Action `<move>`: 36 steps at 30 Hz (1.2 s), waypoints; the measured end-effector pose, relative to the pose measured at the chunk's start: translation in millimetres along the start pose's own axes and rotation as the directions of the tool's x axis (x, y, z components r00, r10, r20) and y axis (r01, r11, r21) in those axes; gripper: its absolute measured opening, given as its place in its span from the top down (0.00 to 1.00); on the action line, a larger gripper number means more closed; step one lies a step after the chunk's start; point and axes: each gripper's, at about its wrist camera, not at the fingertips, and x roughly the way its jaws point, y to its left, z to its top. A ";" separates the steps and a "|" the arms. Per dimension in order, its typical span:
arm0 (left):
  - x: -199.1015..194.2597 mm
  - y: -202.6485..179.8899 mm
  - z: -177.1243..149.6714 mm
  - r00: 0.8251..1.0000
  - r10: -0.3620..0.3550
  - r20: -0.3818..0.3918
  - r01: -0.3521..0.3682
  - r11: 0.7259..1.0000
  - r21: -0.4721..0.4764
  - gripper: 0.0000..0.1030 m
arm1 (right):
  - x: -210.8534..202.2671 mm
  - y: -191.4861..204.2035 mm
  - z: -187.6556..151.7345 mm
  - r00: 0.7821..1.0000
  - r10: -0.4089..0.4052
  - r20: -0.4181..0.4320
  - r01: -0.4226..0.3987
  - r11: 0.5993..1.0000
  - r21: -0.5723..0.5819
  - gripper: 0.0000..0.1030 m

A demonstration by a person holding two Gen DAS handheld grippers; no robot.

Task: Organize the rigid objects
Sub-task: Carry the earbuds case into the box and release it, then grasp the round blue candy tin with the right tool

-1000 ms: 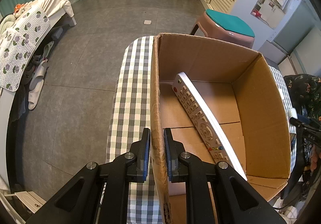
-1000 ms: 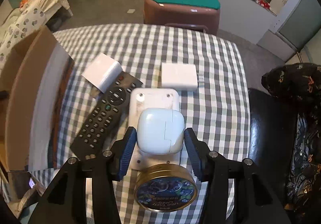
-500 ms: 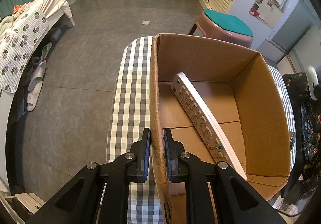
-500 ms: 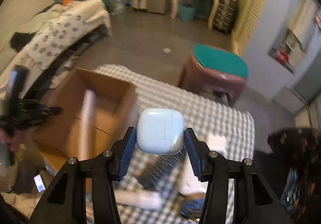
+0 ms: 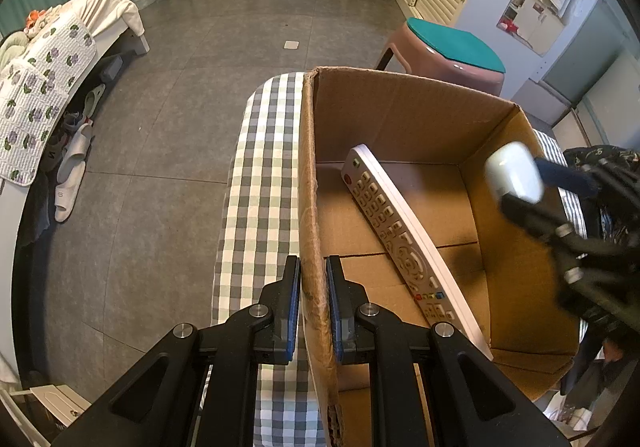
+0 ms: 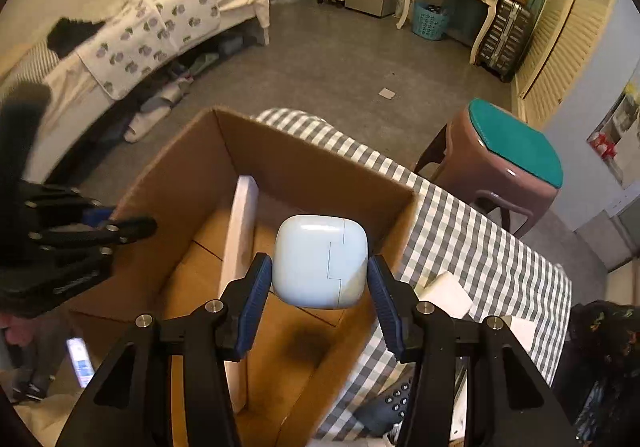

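My left gripper (image 5: 312, 279) is shut on the near left wall of an open cardboard box (image 5: 400, 119) on a checked table. A long white remote (image 5: 404, 243) leans inside the box. My right gripper (image 6: 320, 287) is shut on a white rounded case (image 6: 320, 261) and holds it in the air over the box (image 6: 192, 175), above its right side. In the left wrist view the case (image 5: 514, 175) and the right gripper (image 5: 516, 187) show over the box's right wall. The white remote (image 6: 240, 239) stands on edge in the right wrist view.
On the checked tablecloth (image 6: 472, 239) right of the box lie a white block (image 6: 446, 293) and a black remote (image 6: 390, 403). A pink stool with a teal seat (image 6: 516, 151) stands beyond the table. The left gripper body (image 6: 60, 247) is at the box's left.
My right gripper has lifted the white case off the table and carried it left, over the box. The left gripper has kept its hold on the box wall.
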 end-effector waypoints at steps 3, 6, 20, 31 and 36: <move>1.2 -0.7 -1.1 1.000 -0.004 0.001 0.004 1.000 -0.002 0.87 | 14.2 6.3 -3.4 1.000 0.017 -0.024 -0.017 1.000 -0.002 0.52; 1.7 0.1 -1.8 1.000 -0.003 0.002 0.003 1.000 0.001 0.87 | 17.7 8.4 -5.8 0.999 0.022 -0.026 -0.022 1.000 -0.007 0.52; 0.7 2.4 -3.0 1.000 0.001 0.006 -0.001 1.000 -0.001 0.87 | -60.1 -25.6 -9.7 0.994 0.021 0.111 -0.029 0.997 0.076 0.28; -0.2 4.3 -3.8 1.000 0.003 0.008 -0.003 1.000 -0.001 0.87 | -128.2 -118.2 -62.6 0.972 -0.223 0.080 0.198 0.951 0.238 0.24; -2.1 6.0 -3.0 1.000 0.007 0.009 -0.007 1.000 -0.002 0.87 | -121.0 -140.3 -106.2 0.969 -0.247 -0.006 0.239 0.927 0.289 0.23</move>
